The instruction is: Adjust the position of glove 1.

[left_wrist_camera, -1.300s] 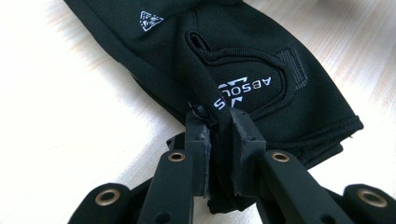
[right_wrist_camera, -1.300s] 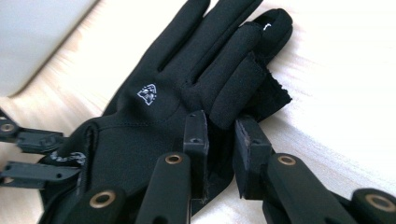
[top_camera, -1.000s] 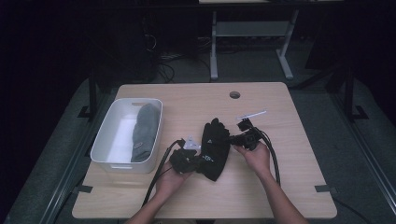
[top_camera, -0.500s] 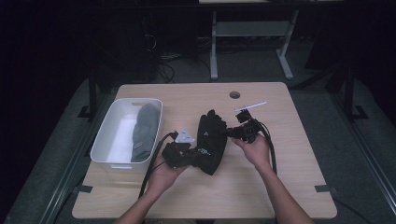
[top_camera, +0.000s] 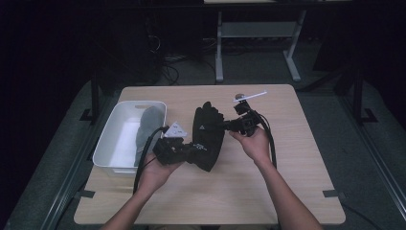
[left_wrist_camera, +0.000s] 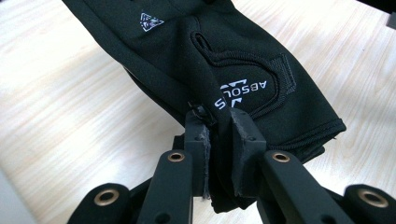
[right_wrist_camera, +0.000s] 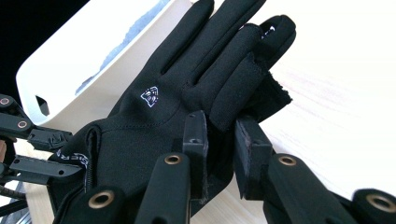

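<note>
The black glove carries white lettering on its cuff patch, upside down in the left gripper view; "ABSOL" is legible, the rest hidden behind the fingers. In the right gripper view the same lettering shows only "ER". A small white triangular logo marks the glove's back.

I see a light wood table on grey floor. Room very dark. Behind it, a white-legged stand and what may be cables.
</note>
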Demonstrator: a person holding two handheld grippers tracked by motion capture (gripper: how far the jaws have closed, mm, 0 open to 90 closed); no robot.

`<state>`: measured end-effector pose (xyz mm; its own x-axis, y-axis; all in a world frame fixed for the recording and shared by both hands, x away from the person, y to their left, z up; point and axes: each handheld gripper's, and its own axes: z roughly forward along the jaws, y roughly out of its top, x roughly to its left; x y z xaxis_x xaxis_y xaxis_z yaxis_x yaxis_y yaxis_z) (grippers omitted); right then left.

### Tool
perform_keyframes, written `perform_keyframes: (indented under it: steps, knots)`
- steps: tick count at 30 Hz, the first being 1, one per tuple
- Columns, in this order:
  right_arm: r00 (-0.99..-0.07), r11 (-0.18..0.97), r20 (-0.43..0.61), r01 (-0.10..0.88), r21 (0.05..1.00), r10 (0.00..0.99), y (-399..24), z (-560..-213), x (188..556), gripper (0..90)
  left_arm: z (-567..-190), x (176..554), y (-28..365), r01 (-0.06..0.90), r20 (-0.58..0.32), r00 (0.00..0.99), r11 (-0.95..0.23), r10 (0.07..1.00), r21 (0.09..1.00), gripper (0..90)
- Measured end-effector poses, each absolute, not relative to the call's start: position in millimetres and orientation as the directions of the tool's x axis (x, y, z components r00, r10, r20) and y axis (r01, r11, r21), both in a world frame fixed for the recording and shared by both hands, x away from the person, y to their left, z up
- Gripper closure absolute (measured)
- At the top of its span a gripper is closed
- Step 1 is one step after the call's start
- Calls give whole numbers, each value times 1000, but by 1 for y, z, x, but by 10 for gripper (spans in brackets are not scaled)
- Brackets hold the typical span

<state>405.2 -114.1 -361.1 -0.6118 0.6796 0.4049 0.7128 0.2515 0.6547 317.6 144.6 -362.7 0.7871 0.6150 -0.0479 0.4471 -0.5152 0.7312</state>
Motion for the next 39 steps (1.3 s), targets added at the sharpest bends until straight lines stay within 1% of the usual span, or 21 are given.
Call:
perform_keyframes:
  steps: [10,15,22,24,28,32,39]
  knots:
    - [-639,267,393,690,673,661,-88,-335,416,761,-339,321,169,440,-23,776,-515,630,736,792]
    - [-644,273,403,693,667,650,-73,-330,425,765,-334,323,180,443,-17,771,-517,637,733,793]
    - [-645,272,411,695,665,644,-65,-327,427,770,-339,321,185,444,-23,766,-503,642,742,793]
    - [-655,280,398,684,674,642,-61,-323,425,770,-339,320,187,439,-15,767,-508,641,741,791]
    - [-661,291,382,676,677,646,-57,-320,425,771,-343,320,186,448,-31,762,-492,647,747,787]
    - [-654,293,382,683,669,653,-63,-320,424,771,-350,322,180,444,-35,772,-499,634,744,773]
    - [-638,283,380,692,664,670,-82,-324,420,774,-371,326,162,469,-70,776,-498,627,730,747]
